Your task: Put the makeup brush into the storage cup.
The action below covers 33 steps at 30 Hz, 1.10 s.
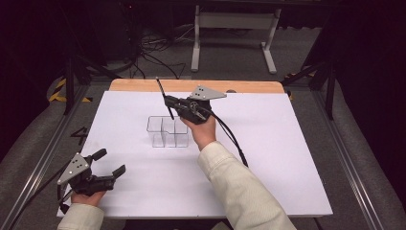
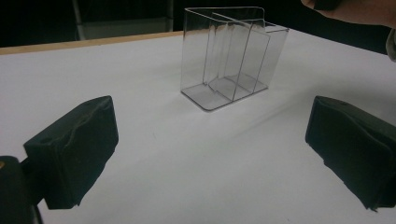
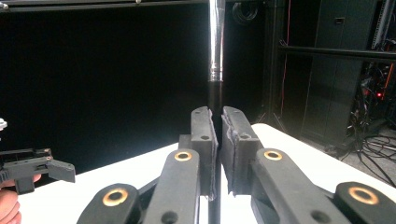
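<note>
High view: right tongs (image 1: 170, 106), clenched on an upright pen (image 1: 164, 99), hover at frame centre over the organizer (image 1: 167, 132); left tongs (image 1: 111, 163) released.

White table sheet (image 1: 268, 158); wooden edge (image 1: 143, 85); white frame (image 1: 234, 28) behind.

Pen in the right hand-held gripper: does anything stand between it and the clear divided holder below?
Nothing visible does. The right hand-held gripper holds the pen tilted over the clear divided holder, whose compartments look open-topped and empty. The left hand-held gripper sits off to the side, jaws open.
</note>
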Each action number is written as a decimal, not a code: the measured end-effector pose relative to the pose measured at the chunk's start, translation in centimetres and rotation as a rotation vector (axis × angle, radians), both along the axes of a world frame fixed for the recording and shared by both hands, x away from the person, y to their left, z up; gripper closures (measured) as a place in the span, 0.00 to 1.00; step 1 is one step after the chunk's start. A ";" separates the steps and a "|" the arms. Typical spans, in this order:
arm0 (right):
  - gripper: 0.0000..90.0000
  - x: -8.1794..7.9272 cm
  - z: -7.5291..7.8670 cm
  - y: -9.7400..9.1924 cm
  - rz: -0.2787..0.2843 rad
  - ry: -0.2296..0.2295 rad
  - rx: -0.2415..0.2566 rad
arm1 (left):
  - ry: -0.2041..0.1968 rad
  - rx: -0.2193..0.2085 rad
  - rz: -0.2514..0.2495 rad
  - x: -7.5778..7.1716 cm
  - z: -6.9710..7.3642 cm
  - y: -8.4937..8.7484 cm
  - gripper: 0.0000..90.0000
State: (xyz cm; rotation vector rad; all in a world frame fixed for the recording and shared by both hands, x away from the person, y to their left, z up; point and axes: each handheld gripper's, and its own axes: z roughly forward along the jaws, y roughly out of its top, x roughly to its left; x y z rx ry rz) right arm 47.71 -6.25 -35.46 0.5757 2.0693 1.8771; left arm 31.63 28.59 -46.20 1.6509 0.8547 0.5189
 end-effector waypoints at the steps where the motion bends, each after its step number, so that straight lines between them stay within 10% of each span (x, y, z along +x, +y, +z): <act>1: 0.94 0.0 -0.1 0.0 0.001 -0.001 0.000 | 0.000 -0.001 0.000 0.0 0.0 0.0 0.03; 33: 0.94 0.3 -4.3 0.6 0.003 0.069 -0.023 | 0.005 -0.003 -0.009 0.0 0.0 0.0 0.04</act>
